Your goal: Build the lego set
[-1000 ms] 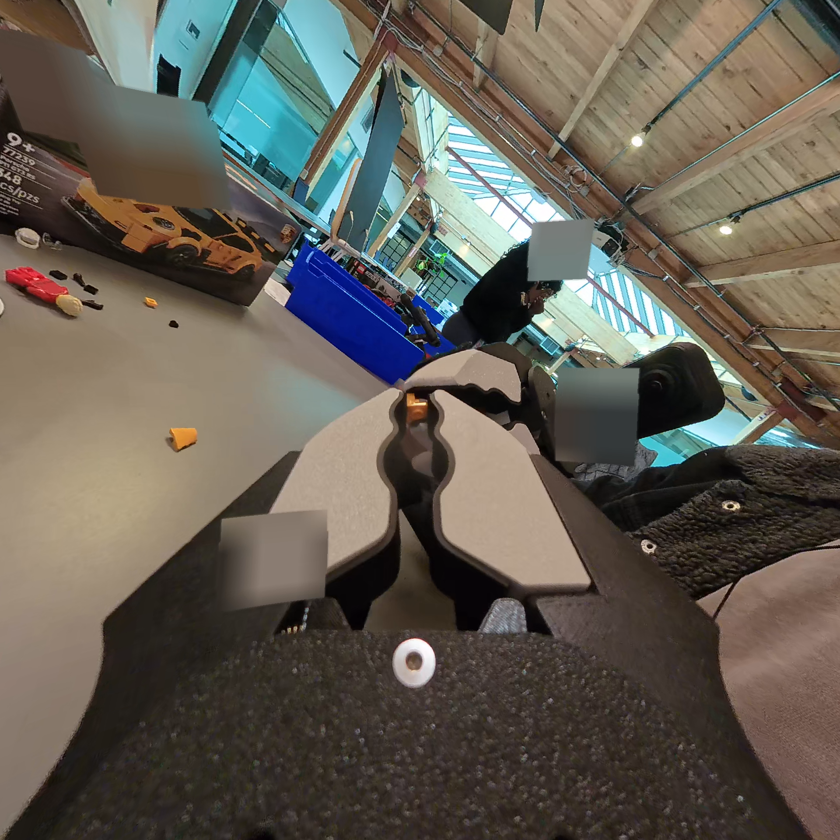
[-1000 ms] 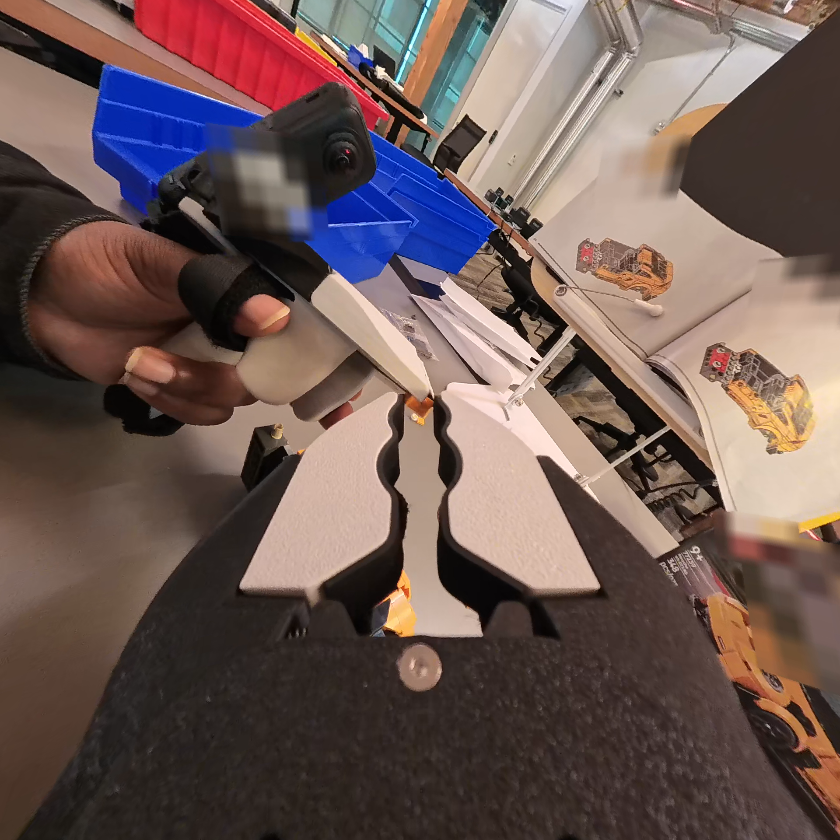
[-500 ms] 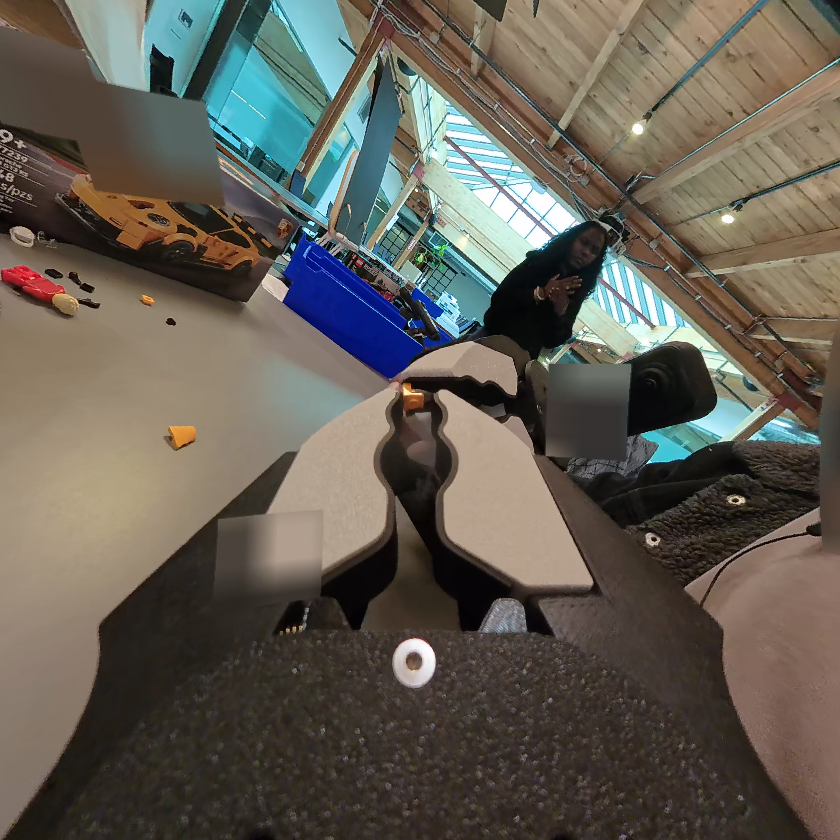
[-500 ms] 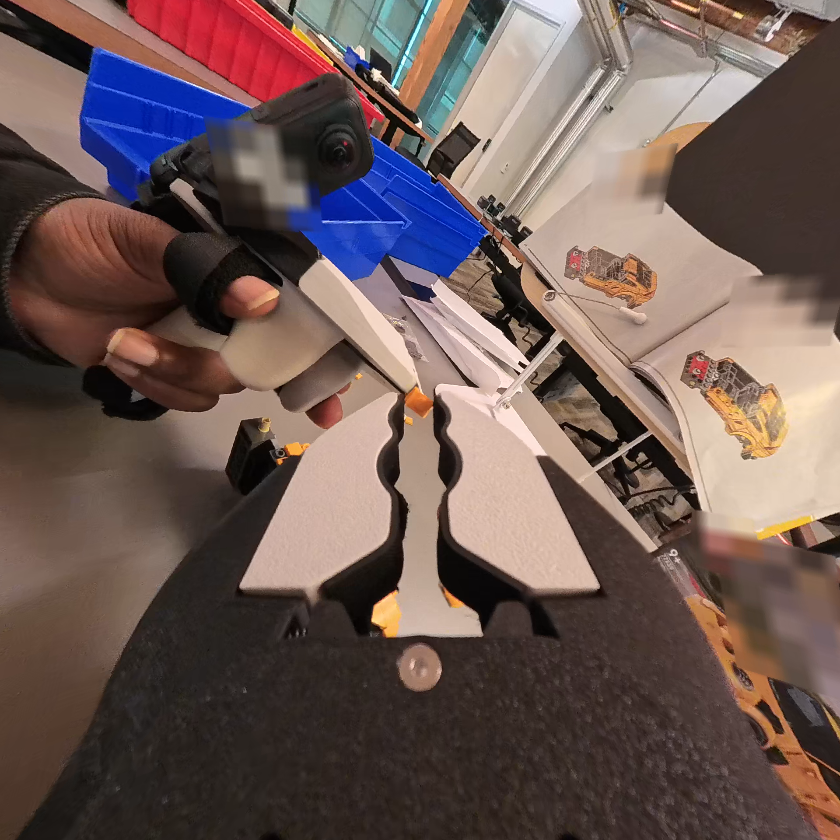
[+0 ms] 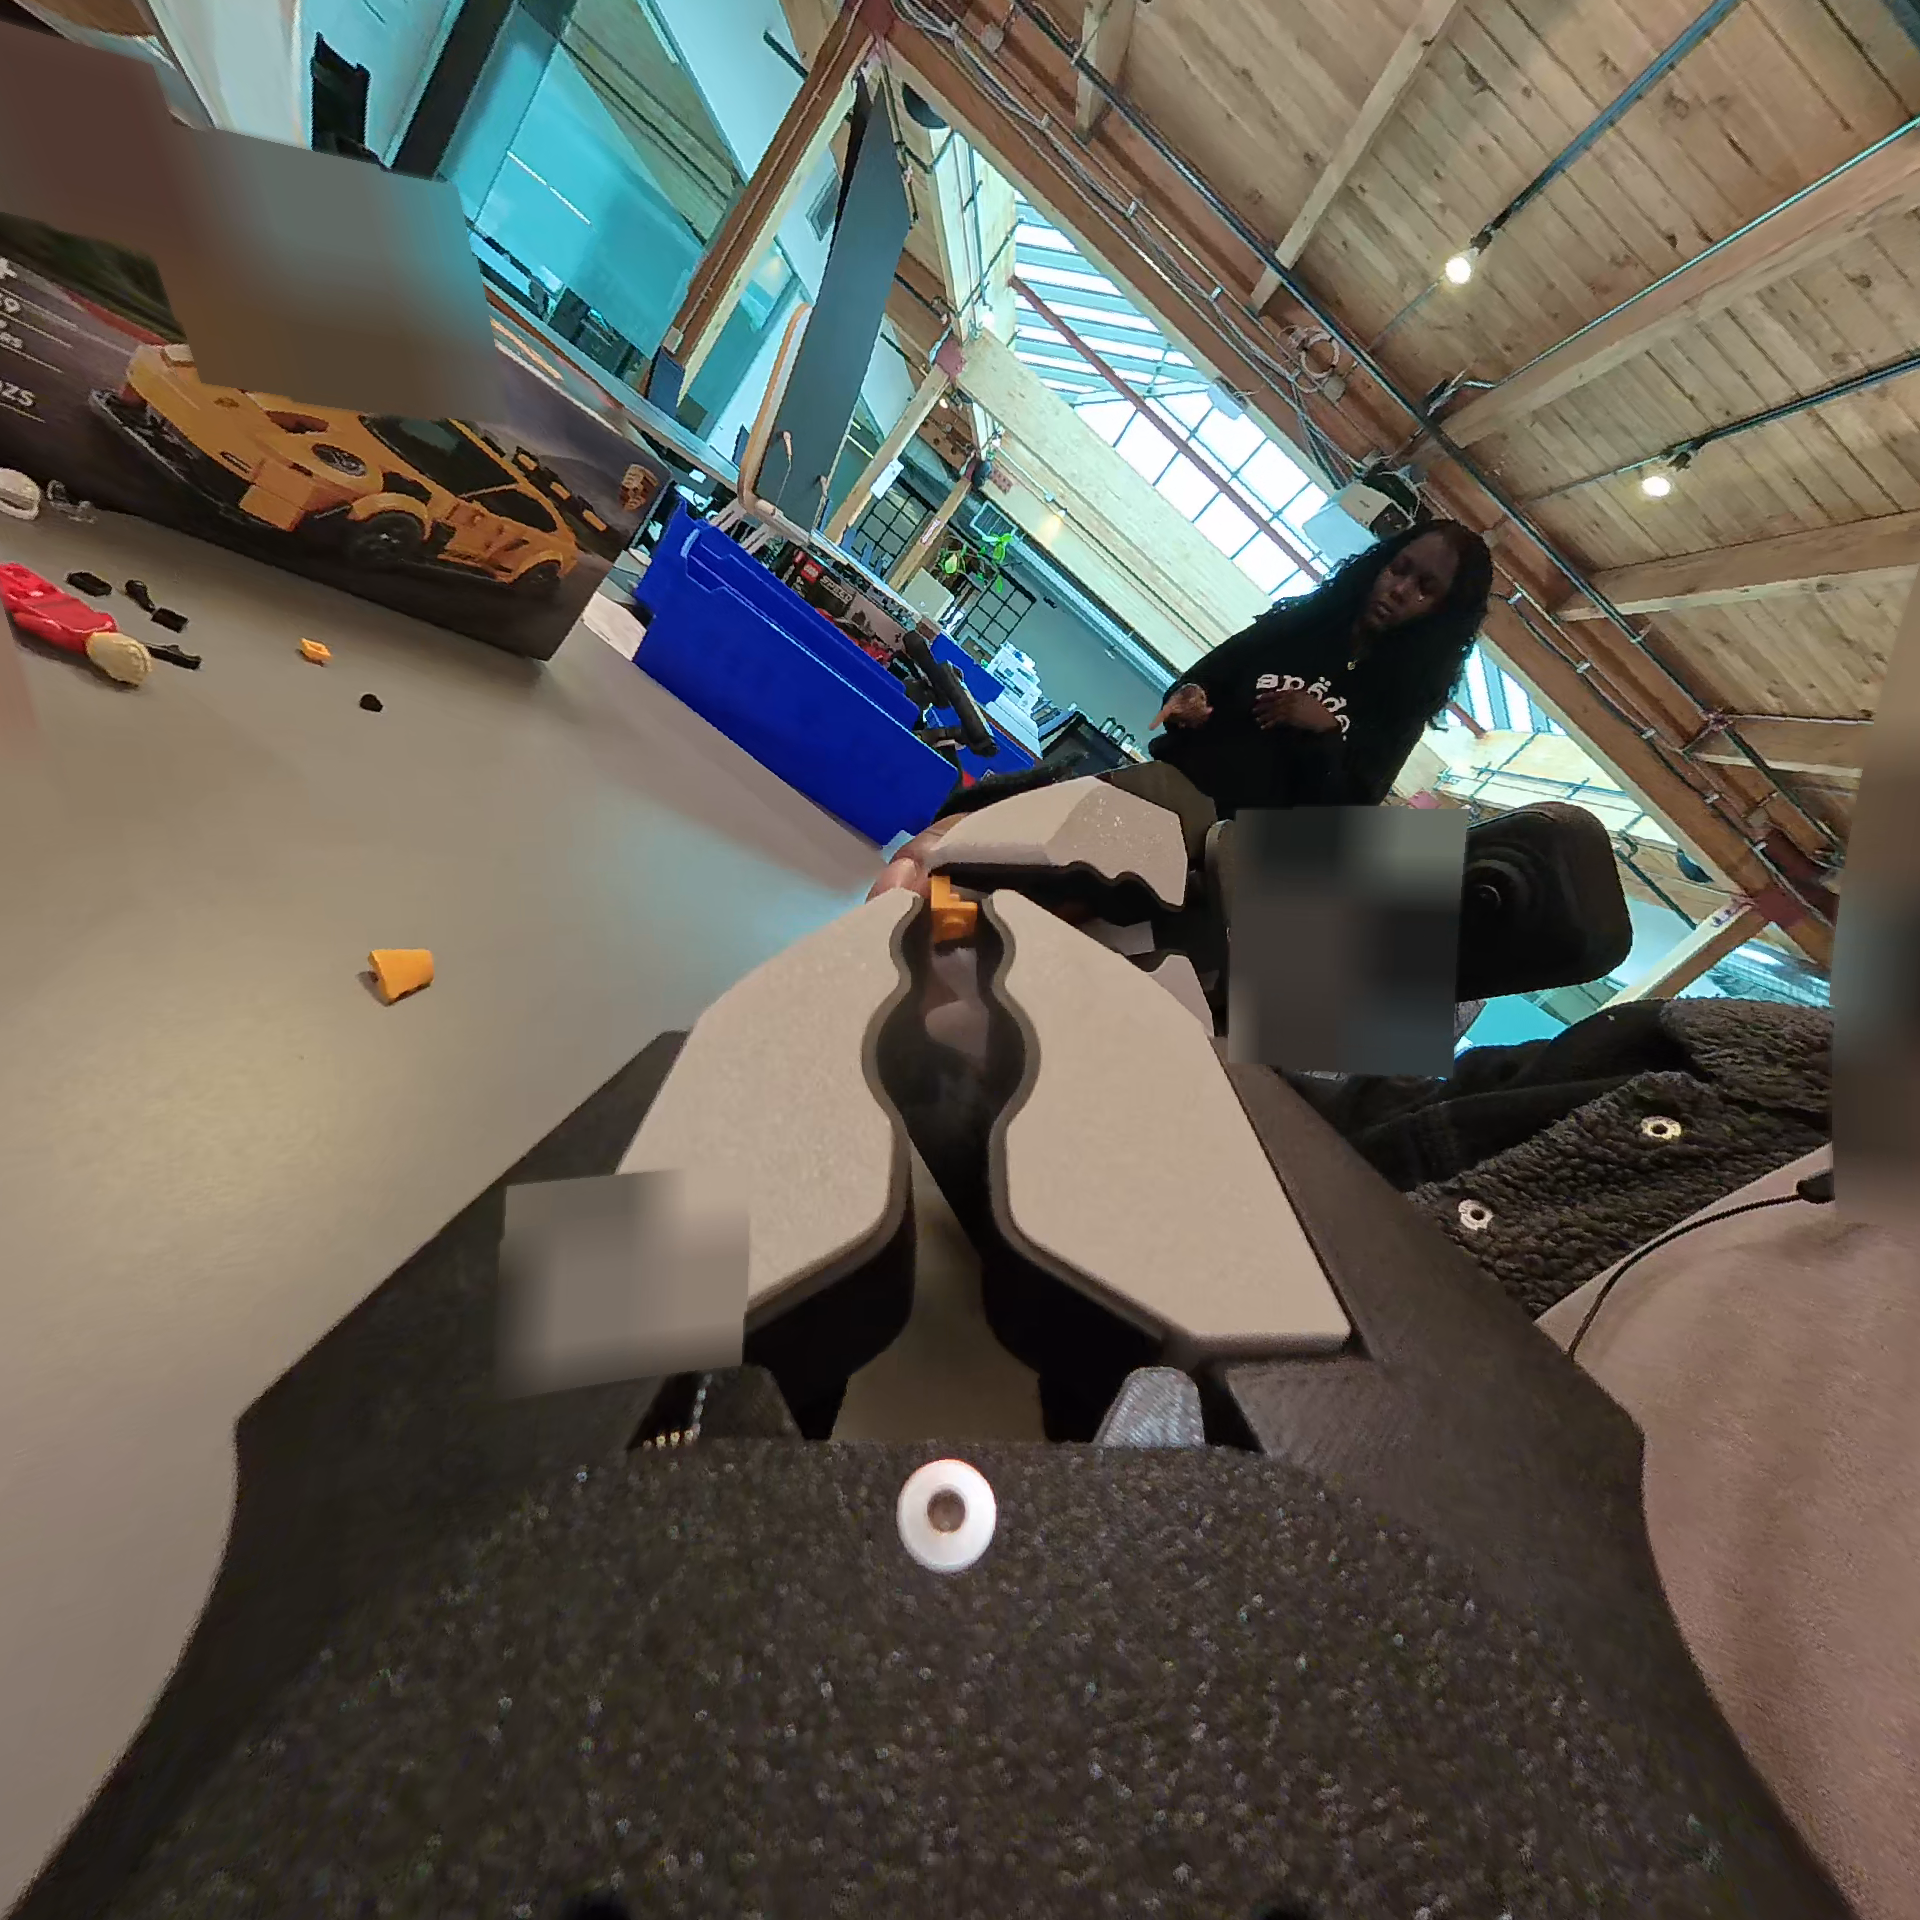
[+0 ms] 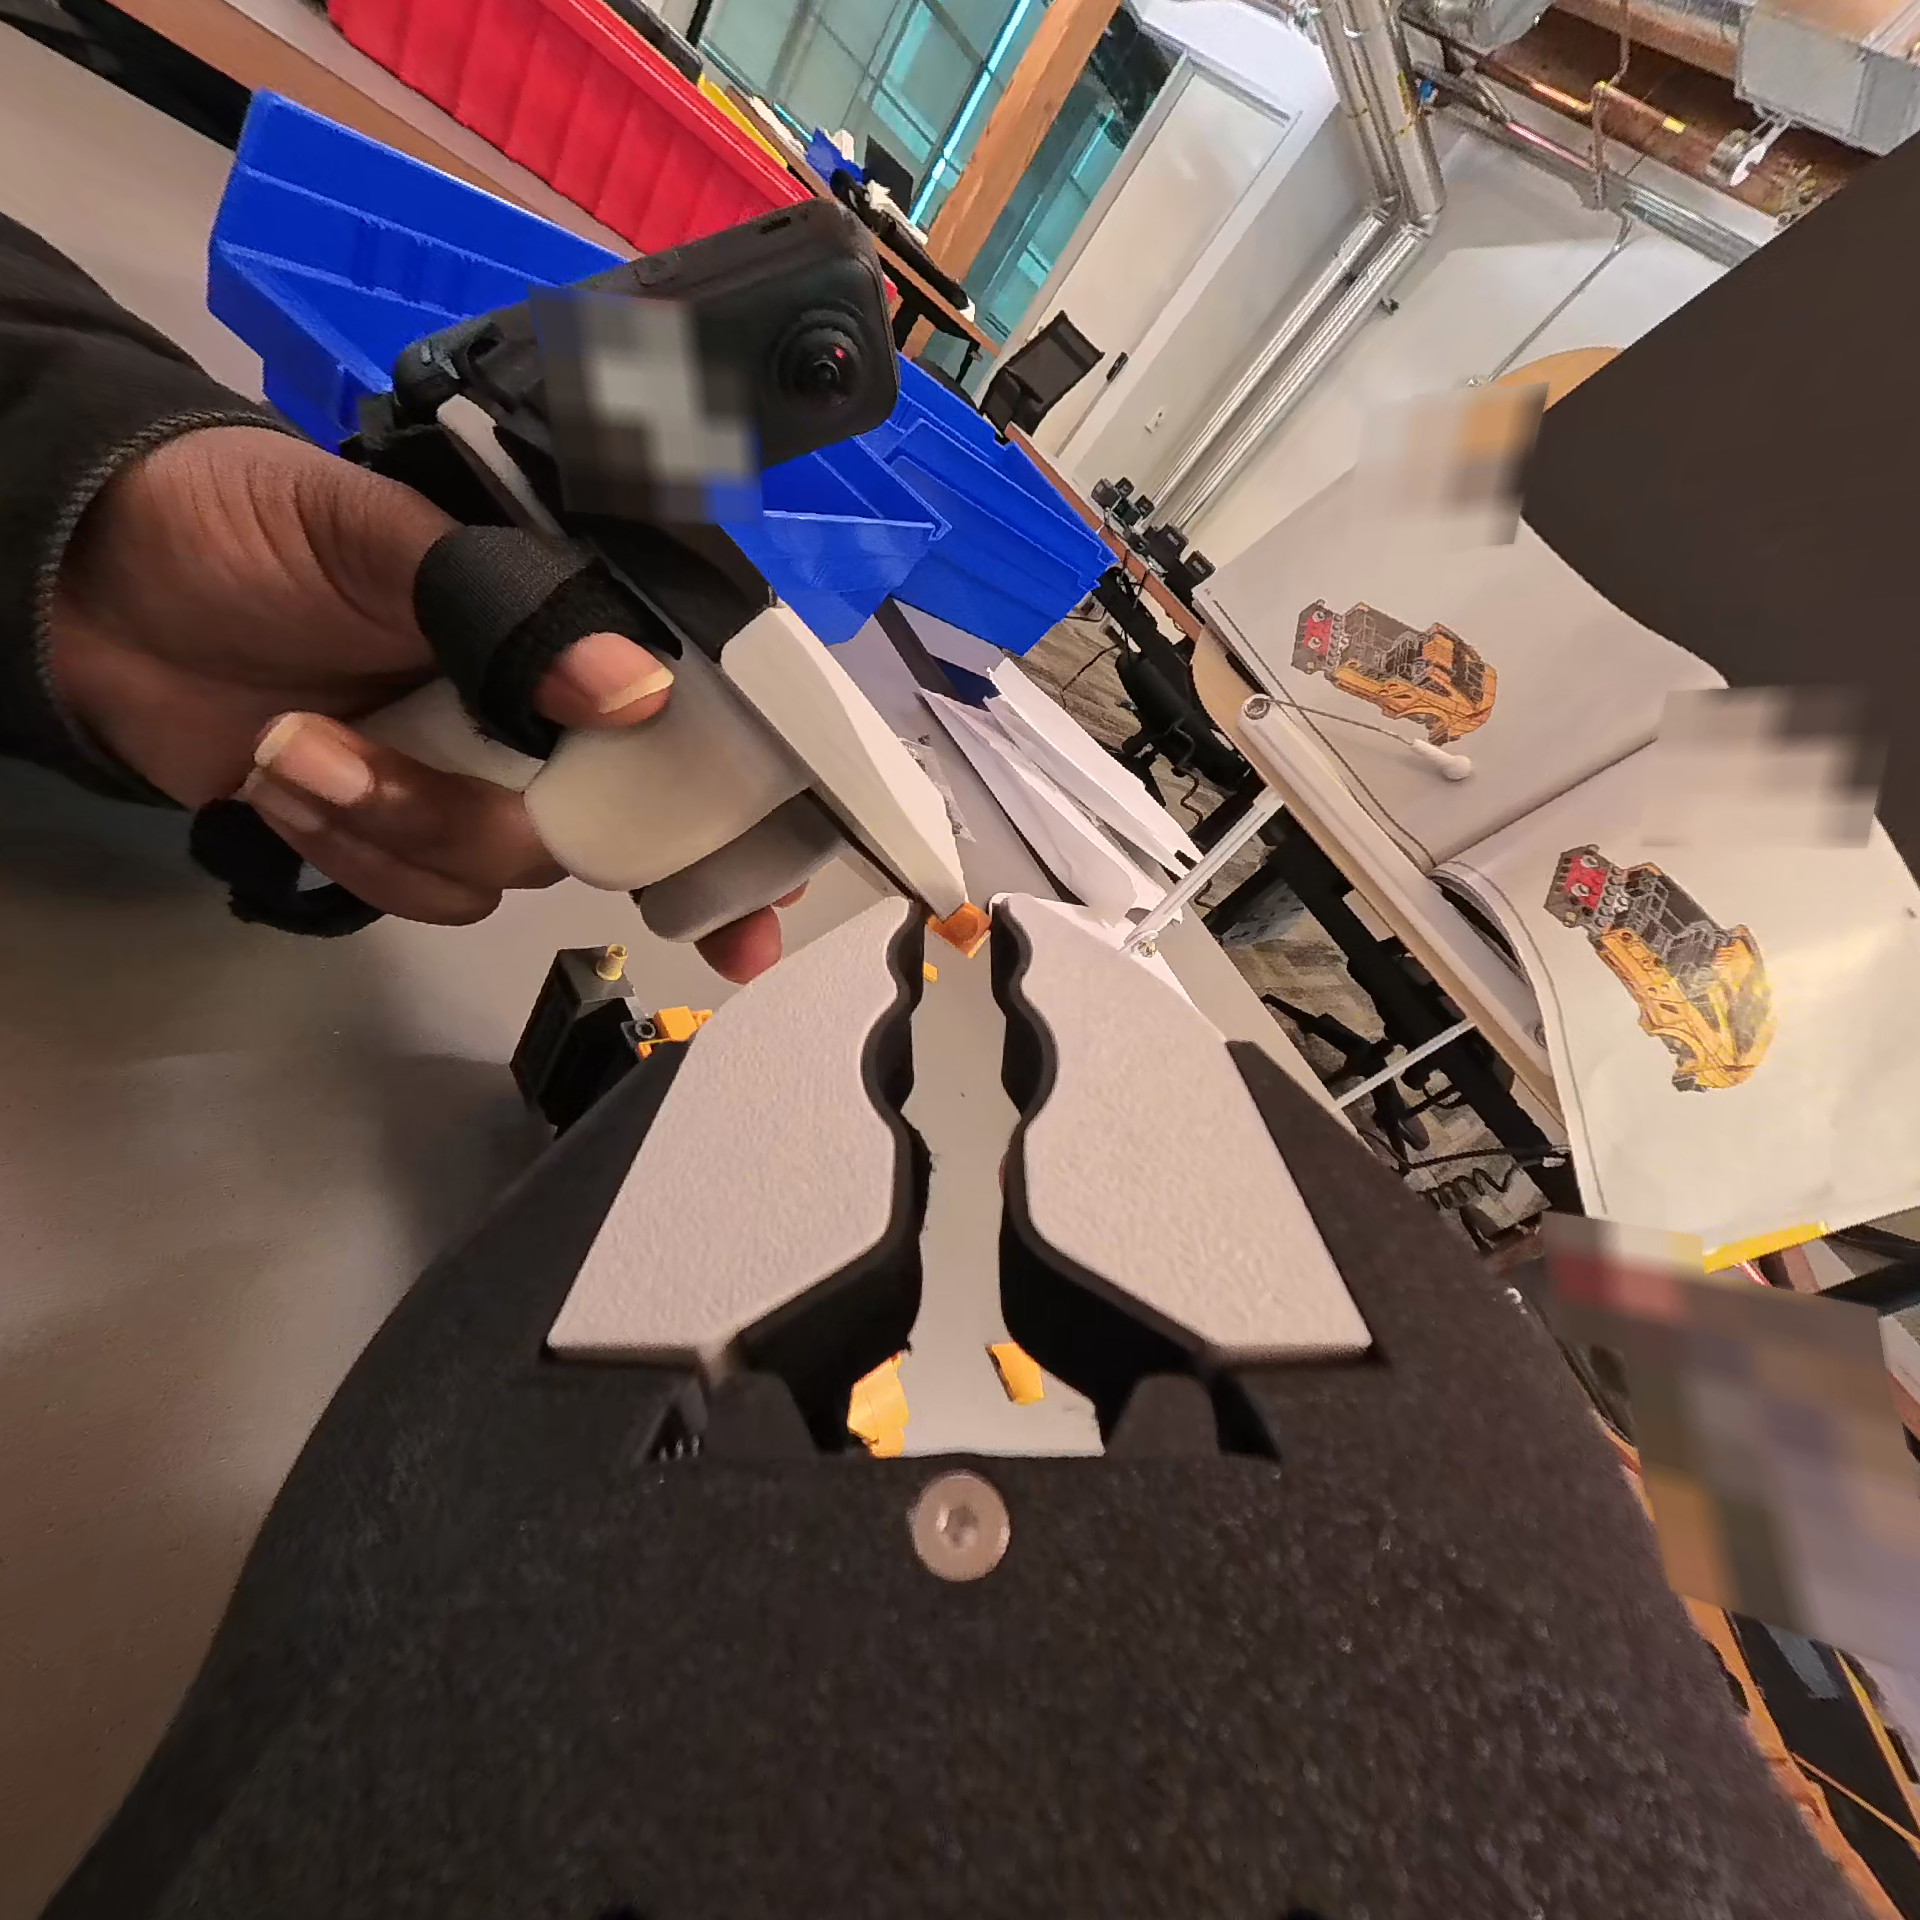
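A small orange brick [image 5: 951, 916] sits at the tips of both grippers, held above the grey table [image 5: 312, 1039]. My left gripper [image 5: 951, 923] is shut on it, with both pads against its sides. The right gripper [image 5: 940, 883] comes in from the right, turned on its side, and pinches the same brick. In the right wrist view my right gripper [image 6: 961, 927] is shut on the orange brick [image 6: 966, 925]. There the left gripper [image 6: 940, 888], held in a hand [image 6: 260, 644], meets the brick from the upper left.
A loose orange cone piece [image 5: 400, 974], small black parts and a red tool [image 5: 42, 603] lie on the table. A toy car box [image 5: 343, 488] and blue bins [image 5: 790, 686] stand behind. A black-and-orange partial build [image 6: 592, 1029], white papers [image 6: 1049, 790] and an open booklet [image 6: 1558, 831] are near. My two grippers' fingertips are within a few centimetres of each other. Both grippers' tips are roughly 20 centimeters from the loose orange cone piece [image 5: 400, 974].
Both grippers stay together on the orange brick and have shifted only slightly. The left pads eased a little and pressed back on it. The person in the background has lowered their hands.
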